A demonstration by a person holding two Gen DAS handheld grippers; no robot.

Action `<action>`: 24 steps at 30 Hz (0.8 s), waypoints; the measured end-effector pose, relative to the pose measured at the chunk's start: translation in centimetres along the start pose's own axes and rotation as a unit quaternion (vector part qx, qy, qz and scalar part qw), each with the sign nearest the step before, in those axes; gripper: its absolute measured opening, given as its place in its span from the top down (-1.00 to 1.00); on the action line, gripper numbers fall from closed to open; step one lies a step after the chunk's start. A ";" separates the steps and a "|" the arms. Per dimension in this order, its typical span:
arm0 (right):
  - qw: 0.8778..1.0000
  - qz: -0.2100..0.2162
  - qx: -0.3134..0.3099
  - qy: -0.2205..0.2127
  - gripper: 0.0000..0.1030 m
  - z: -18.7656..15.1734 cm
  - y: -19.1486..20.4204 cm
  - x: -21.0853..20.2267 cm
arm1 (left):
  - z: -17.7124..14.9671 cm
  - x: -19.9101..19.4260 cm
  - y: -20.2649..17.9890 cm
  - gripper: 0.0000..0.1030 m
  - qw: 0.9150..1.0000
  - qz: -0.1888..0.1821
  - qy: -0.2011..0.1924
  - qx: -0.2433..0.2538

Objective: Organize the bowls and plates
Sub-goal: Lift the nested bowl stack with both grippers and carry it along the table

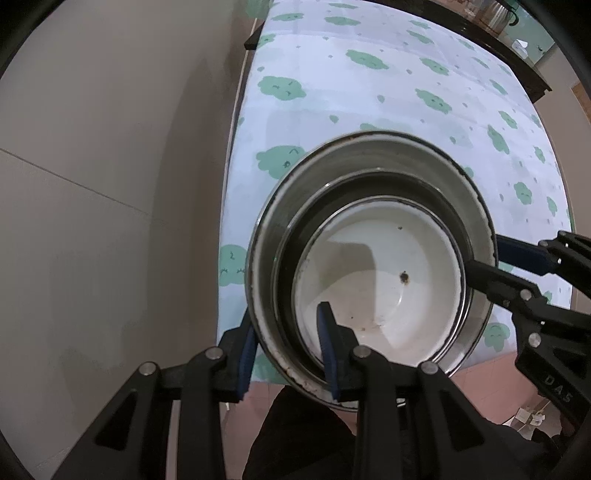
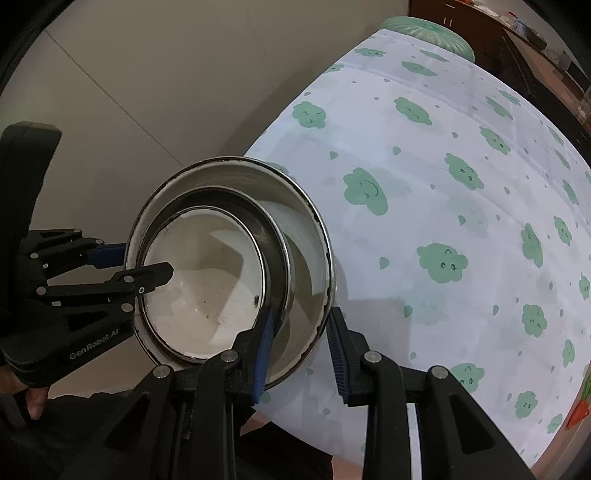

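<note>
Three nested bowls hang over the near left edge of the table: a large metal outer bowl [image 1: 280,206] [image 2: 306,229], a dark steel middle bowl [image 1: 369,184] [image 2: 221,199] and a white inner bowl [image 1: 376,273] [image 2: 207,280]. My left gripper [image 1: 288,354] is shut on the stack's near rim, one finger outside the outer wall and the other inside the white bowl. My right gripper [image 2: 301,354] is shut on the opposite rim, straddling the outer wall. Each view shows the other gripper across the stack: the right gripper [image 1: 506,264] and the left gripper [image 2: 133,266].
The table [image 1: 369,92] [image 2: 443,184] wears a white cloth with green clouds. A beige wall [image 1: 110,184] runs along its left side. Dark furniture [image 1: 517,62] stands beyond the far end, with a green round object [image 2: 428,33] nearby. An orange item [image 2: 581,410] lies at the right edge. The person's dark clothing [image 1: 295,435] is below.
</note>
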State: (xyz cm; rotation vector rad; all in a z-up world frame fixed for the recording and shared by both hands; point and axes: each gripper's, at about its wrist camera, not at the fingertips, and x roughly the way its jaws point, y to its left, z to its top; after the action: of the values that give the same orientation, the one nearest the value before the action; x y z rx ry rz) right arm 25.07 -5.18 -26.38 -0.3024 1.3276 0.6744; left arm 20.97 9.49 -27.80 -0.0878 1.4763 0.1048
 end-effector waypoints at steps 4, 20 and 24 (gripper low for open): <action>1.000 -0.001 -0.001 0.000 0.38 0.2 0.2 0.3 | 0.1 0.9 0.4 0.44 1.000 -0.005 0.010 -0.008; 1.000 -0.004 -0.001 0.023 0.38 0.4 0.2 2.9 | -0.3 3.5 0.8 0.44 0.999 -0.006 0.030 -0.010; 1.000 -0.004 -0.003 0.024 0.38 0.4 0.1 3.0 | -0.3 3.6 0.5 0.44 0.999 -0.002 0.031 -0.005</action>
State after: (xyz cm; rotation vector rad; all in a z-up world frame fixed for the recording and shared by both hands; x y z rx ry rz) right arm 25.59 -4.00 -29.14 -0.3303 1.3704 0.6679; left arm 20.93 10.03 -31.39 -0.1031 1.5385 0.1074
